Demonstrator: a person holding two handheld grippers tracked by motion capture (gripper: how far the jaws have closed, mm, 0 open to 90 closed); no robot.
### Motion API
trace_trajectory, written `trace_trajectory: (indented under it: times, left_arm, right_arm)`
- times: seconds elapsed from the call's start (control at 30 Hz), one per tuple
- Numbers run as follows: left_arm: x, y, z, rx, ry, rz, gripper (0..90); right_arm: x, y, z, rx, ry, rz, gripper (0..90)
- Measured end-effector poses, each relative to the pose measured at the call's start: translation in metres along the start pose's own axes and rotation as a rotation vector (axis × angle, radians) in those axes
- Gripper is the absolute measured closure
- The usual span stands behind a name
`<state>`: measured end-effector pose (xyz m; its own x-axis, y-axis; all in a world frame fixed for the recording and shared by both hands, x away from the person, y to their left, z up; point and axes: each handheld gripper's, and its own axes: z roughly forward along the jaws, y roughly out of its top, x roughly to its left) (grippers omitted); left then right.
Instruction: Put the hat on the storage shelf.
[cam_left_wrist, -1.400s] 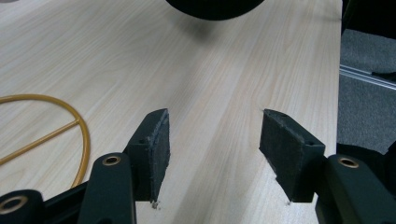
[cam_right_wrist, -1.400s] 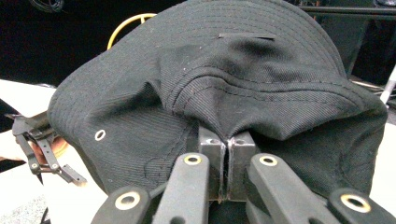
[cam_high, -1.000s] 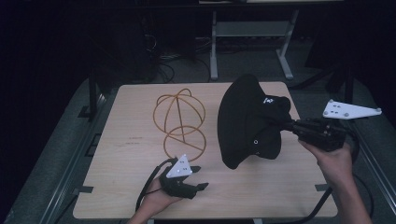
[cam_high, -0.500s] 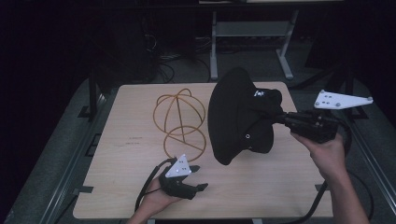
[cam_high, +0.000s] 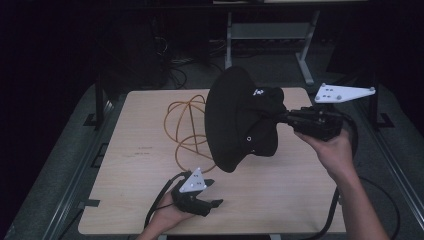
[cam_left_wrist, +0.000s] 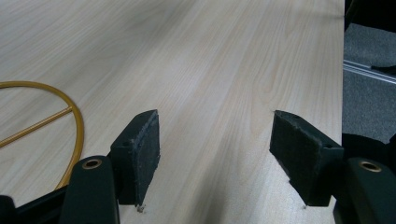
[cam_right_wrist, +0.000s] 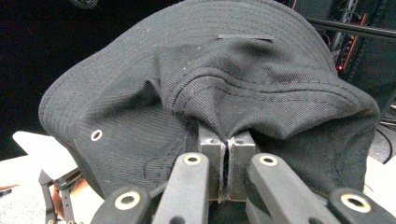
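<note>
A black hat (cam_high: 242, 122) hung in mid-air at the centre of the high view, held up by the right gripper (cam_high: 287, 117), whose fingers were clamped together on a fold of the fabric; in the right gripper view the two pads met with cloth bunched just above them. The hat stood on edge, its broad brim running top to bottom of the frame and facing left, toward a gold wire stand (cam_high: 187, 127) that rested on the bench (cam_high: 300, 195) just left of centre. The hat lay immediately right of the stand and partly overlapped it in the picture, so any move onto the stand would likely run leftward and down. The right hand (cam_high: 332, 150) was plainly the nearer to both.

The left gripper (cam_high: 207, 192) sat low at the bottom centre of the frame, near the bench's front edge, its fingers (cam_left_wrist: 140, 156) spread apart with nothing between them; a curve of the wire stand showed at the left of its own view.

Compared with a second before, the hat and right gripper had shifted leftward, closing on the stand, while the left gripper had not moved.
</note>
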<state>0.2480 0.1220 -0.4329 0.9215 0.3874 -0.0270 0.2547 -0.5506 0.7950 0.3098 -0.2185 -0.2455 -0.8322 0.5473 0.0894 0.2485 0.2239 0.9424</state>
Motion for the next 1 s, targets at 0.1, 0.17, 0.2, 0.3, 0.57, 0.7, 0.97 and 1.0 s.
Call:
trace_trajectory:
  times: [0.1, 0.17, 0.2, 0.3, 0.57, 0.7, 0.97, 1.0]
  left_arm:
    - [0.000, 0.000, 0.000, 0.015, 0.014, 0.021, 31.9]
    - [0.001, -0.001, -0.001, 0.020, 0.017, 0.024, 31.2]
    - [0.002, -0.001, -0.001, 0.022, 0.017, 0.027, 31.3]
    - [0.003, -0.001, -0.002, 0.021, 0.020, 0.029, 31.2]
    - [0.002, -0.002, -0.002, 0.025, 0.027, 0.030, 30.9]
    - [0.004, -0.003, -0.003, 0.022, 0.040, 0.029, 30.8]
    - [0.001, -0.002, -0.002, 0.034, 0.027, 0.042, 30.0]
    - [0.001, -0.002, -0.002, 0.041, 0.025, 0.048, 30.0]
  right_arm:
    - [-0.001, 0.005, 0.008, 0.005, 0.006, -0.007, 87.7]
    - [-0.002, 0.009, 0.013, 0.017, 0.010, -0.012, 87.7]
    - [-0.002, 0.011, 0.016, 0.021, 0.013, -0.013, 87.7]
    - [-0.004, 0.017, 0.024, 0.038, 0.014, -0.020, 87.6]
    - [-0.004, 0.028, 0.039, 0.052, 0.024, -0.024, 87.7]
    - [-0.003, 0.034, 0.047, 0.060, 0.027, -0.030, 87.7]
    - [-0.001, 0.044, 0.064, 0.073, 0.045, -0.031, 87.6]
    - [-0.001, 0.046, 0.066, 0.075, 0.046, -0.029, 87.7]
